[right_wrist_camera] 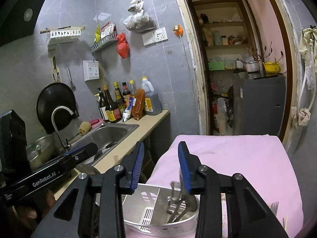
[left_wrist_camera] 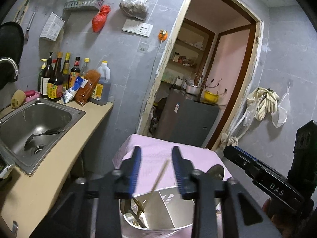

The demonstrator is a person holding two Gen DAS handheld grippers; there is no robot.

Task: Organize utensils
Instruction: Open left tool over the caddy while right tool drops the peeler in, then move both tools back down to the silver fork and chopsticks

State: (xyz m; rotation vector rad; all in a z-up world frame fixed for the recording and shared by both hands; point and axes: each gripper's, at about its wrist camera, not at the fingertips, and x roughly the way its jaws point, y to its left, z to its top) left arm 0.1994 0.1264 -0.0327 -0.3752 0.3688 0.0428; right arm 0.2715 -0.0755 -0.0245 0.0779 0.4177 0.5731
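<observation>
A silver divided utensil holder (left_wrist_camera: 168,204) (right_wrist_camera: 156,210) stands on a pink cloth (left_wrist_camera: 156,154) (right_wrist_camera: 227,158) right below both grippers. In the left wrist view a thin chopstick (left_wrist_camera: 160,176) leans out of its left compartment beside spoons (left_wrist_camera: 136,208), and a spoon bowl (left_wrist_camera: 217,171) sticks up on the right. In the right wrist view several metal utensils (right_wrist_camera: 177,204) stand in the right compartment. My left gripper (left_wrist_camera: 156,168) is open and empty above the holder. My right gripper (right_wrist_camera: 160,163) is open and empty above it too. A fork (right_wrist_camera: 274,208) lies on the cloth at right.
A steel sink (left_wrist_camera: 37,123) (right_wrist_camera: 111,133) with a black-handled utensil (left_wrist_camera: 42,134) in it sits in the beige counter at left. Sauce bottles (left_wrist_camera: 59,79) (right_wrist_camera: 126,103) stand behind it. A doorway with a grey fridge (left_wrist_camera: 188,117) (right_wrist_camera: 257,103) is ahead.
</observation>
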